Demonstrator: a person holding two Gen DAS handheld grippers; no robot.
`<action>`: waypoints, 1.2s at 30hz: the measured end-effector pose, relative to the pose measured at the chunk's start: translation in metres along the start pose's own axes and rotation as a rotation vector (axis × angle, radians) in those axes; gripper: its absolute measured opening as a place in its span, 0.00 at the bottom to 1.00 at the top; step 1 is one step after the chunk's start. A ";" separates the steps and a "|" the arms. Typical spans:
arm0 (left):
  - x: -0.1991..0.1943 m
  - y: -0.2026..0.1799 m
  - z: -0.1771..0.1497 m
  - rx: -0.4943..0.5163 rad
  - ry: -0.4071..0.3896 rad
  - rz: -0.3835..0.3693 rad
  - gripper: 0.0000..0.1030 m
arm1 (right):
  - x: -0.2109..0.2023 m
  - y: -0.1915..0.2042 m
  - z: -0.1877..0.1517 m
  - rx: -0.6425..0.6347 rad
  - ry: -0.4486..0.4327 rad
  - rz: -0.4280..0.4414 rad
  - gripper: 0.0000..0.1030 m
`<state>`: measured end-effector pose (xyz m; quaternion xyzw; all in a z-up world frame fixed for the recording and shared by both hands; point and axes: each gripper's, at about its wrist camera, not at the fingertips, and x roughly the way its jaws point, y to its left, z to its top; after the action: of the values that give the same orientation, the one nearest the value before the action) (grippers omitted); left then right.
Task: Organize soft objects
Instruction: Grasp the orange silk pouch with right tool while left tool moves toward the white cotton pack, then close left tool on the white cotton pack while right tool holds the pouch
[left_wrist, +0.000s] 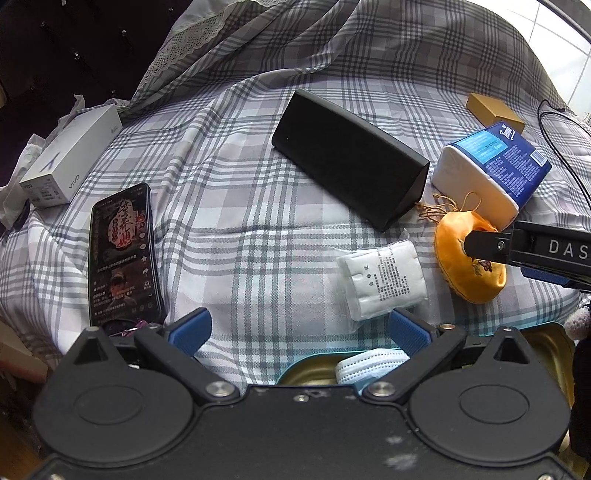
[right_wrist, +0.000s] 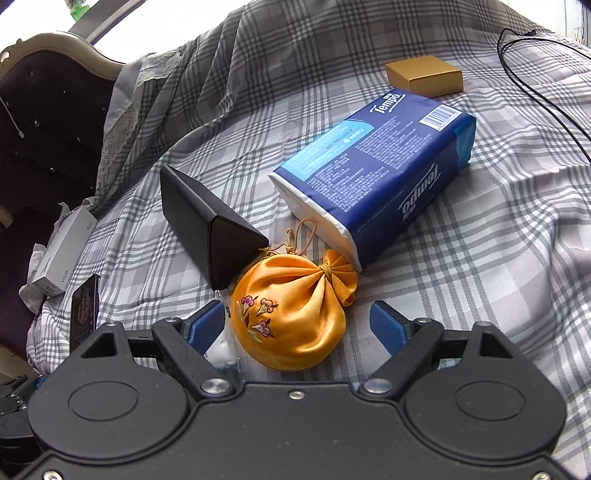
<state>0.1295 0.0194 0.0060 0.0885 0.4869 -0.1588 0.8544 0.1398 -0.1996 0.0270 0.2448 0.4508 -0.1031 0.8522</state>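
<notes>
The left tool stands wide open with nothing between its blue pads, just above the near edge of the bed. Below it at that edge lies a metal tin holding a blue face mask. Just beyond the pads lies a clear packet of white cotton pads.

The right tool is also spread wide, its pads on either side of the orange satin pouch and not pressing on it; the left pad looks close to the cloth, the right one stands clear. The pouch rests on the plaid cover, its drawstring neck pointing away toward the blue tissue pack, which lies just beyond it. A black triangular case lies just beside the pouch, on its left.

Toward the bed's left edge lie a lit phone and a white box. Farther off toward the right edge sit a small gold box and a black cable.
</notes>
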 end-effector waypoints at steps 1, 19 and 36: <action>0.002 0.001 0.001 -0.003 0.004 -0.003 0.99 | 0.003 0.000 0.001 0.004 0.008 -0.001 0.81; 0.034 0.016 0.008 -0.028 0.068 -0.048 0.99 | 0.040 0.014 0.008 -0.026 0.049 -0.053 0.82; 0.033 0.001 0.011 -0.009 0.079 -0.043 0.99 | 0.023 -0.006 0.008 0.058 0.119 0.096 0.58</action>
<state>0.1546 0.0104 -0.0165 0.0804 0.5227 -0.1713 0.8312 0.1561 -0.2080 0.0103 0.2963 0.4852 -0.0606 0.8204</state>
